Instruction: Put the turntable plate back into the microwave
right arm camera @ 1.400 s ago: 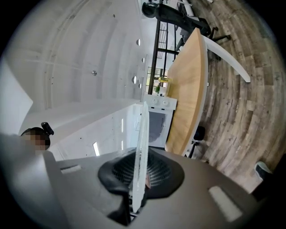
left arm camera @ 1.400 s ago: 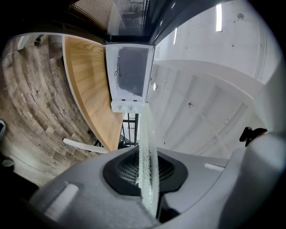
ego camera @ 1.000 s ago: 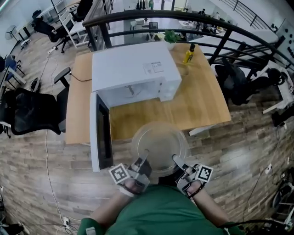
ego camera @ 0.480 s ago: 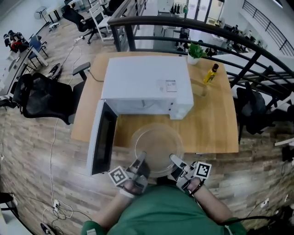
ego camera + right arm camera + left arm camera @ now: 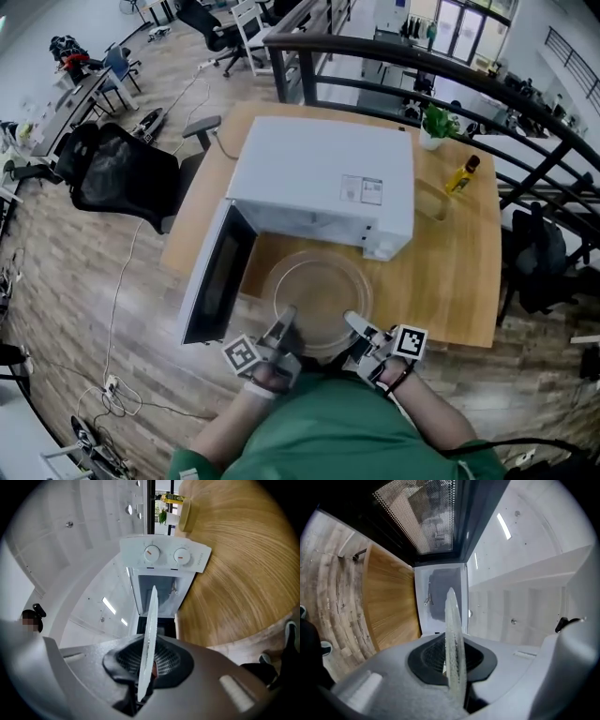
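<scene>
The left gripper (image 5: 283, 321) and right gripper (image 5: 354, 324) each pinch the near rim of the clear turntable plate (image 5: 317, 292), held before the open microwave (image 5: 323, 178). From above its cavity is hidden; the plate's far edge seems just outside.

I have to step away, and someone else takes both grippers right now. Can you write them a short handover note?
Left gripper: shut on the near rim of the plate.
Right gripper: shut on the same rim, beside the left one.
Plate: held over the front edge of the table, just before the microwave, whose door is open.
Done: plate gripped and facing the opening.
Left: slide it into the cavity, seat it, let go.
</scene>
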